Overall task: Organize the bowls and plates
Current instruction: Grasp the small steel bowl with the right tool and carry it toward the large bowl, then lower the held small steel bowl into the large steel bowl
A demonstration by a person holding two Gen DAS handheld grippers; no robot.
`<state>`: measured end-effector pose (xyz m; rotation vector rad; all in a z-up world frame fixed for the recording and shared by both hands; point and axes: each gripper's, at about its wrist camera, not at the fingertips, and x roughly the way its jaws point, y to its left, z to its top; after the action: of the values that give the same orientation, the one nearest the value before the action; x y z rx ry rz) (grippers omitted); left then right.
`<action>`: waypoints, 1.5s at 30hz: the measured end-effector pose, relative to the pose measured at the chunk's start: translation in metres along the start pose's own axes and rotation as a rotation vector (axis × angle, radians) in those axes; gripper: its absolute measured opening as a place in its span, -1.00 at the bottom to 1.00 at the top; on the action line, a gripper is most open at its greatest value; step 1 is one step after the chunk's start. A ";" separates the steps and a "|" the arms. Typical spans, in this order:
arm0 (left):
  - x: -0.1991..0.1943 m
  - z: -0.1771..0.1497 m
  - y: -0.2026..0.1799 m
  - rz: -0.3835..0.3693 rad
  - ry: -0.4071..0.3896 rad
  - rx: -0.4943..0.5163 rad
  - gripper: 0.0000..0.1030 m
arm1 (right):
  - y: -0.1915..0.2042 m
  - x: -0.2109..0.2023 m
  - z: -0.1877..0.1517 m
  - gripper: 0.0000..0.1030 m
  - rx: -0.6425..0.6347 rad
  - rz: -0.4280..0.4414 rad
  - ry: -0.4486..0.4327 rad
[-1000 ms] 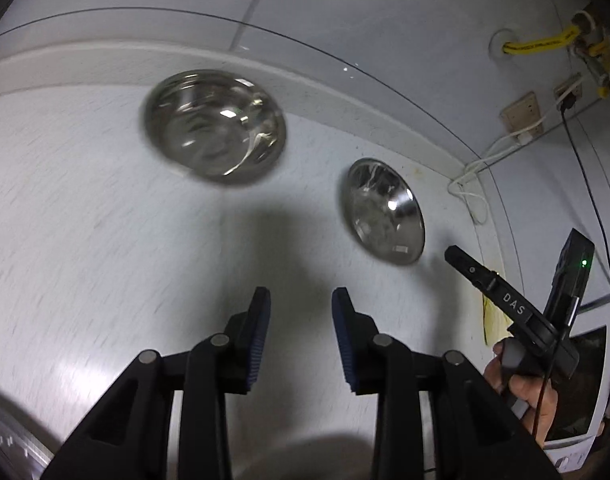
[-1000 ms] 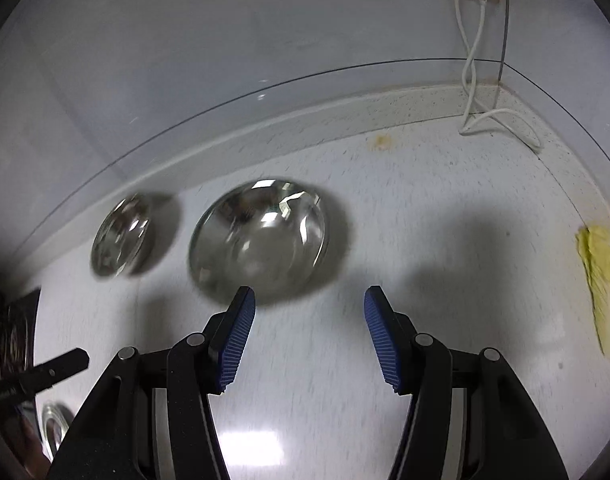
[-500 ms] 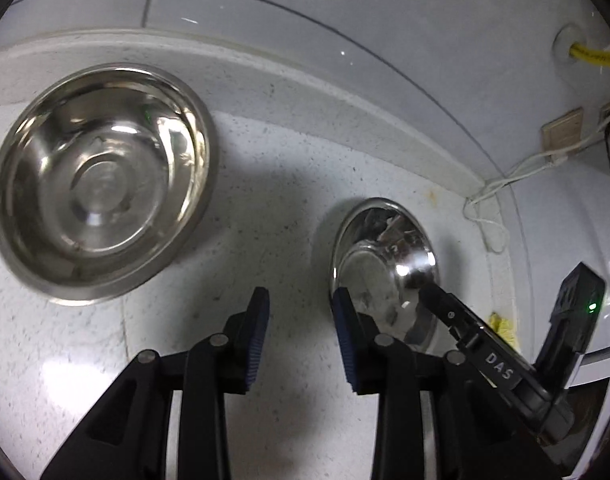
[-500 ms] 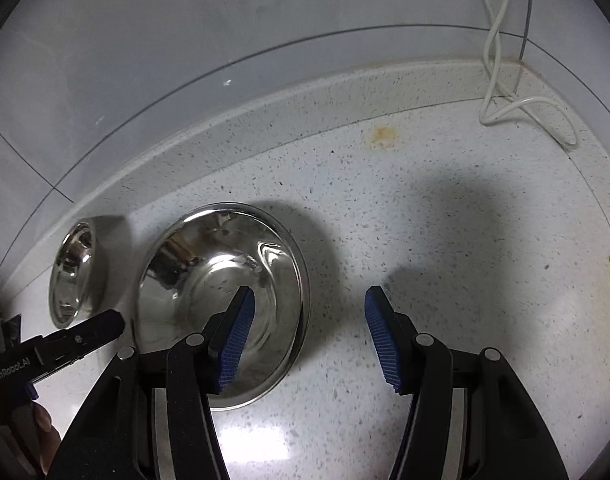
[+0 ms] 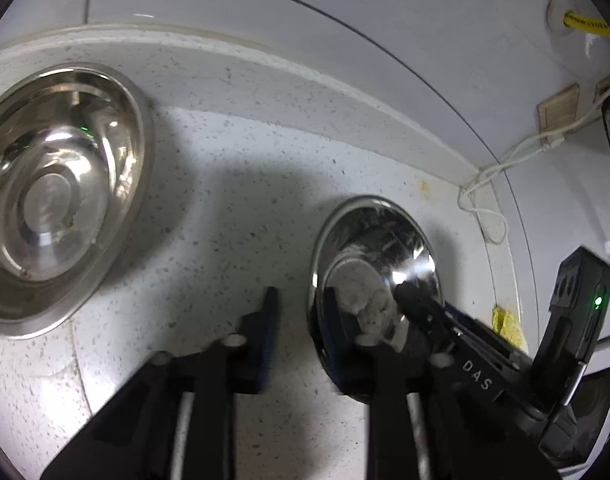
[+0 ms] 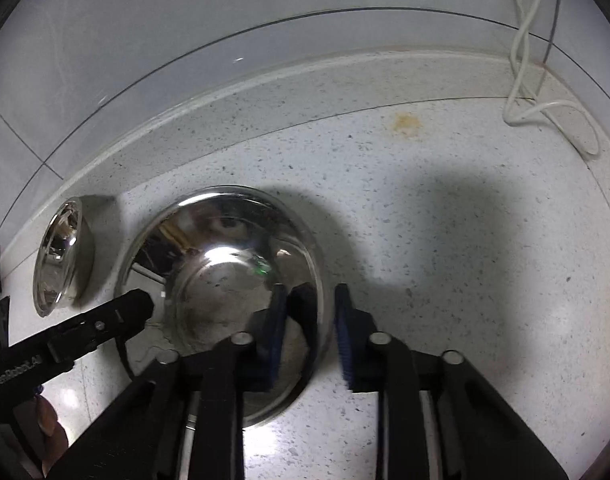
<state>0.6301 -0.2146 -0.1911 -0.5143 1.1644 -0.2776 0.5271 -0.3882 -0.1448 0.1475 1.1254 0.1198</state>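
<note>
Slip risk, I reckon: left claw [image 5: 301, 304] and right claw [image 6: 309, 312] have just been closing, narrow now, straddling opposite rims of the near bowl [image 6: 225, 280], not pinching yet. Uneven squeeze could tip that slick steel.

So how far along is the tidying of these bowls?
Nothing looks sorted yet: the second bowl sits apart on the counter. In hand: the left gripper and right gripper straddle opposite sides of the near bowl's rim. Their jaws have just been closing, though neither visibly clamps yet. Left to do: gripping, lifting and probably nesting it with the second bowl.
</note>
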 end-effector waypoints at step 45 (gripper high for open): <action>-0.264 -0.209 -0.058 0.154 -0.432 0.162 -0.79 | 0.075 -0.231 -0.133 -0.74 -0.221 0.227 -0.188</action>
<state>0.3406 -0.1915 -0.0124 -0.3188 0.7488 -0.1175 0.3067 -0.3460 0.0172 0.0873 0.8987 0.4229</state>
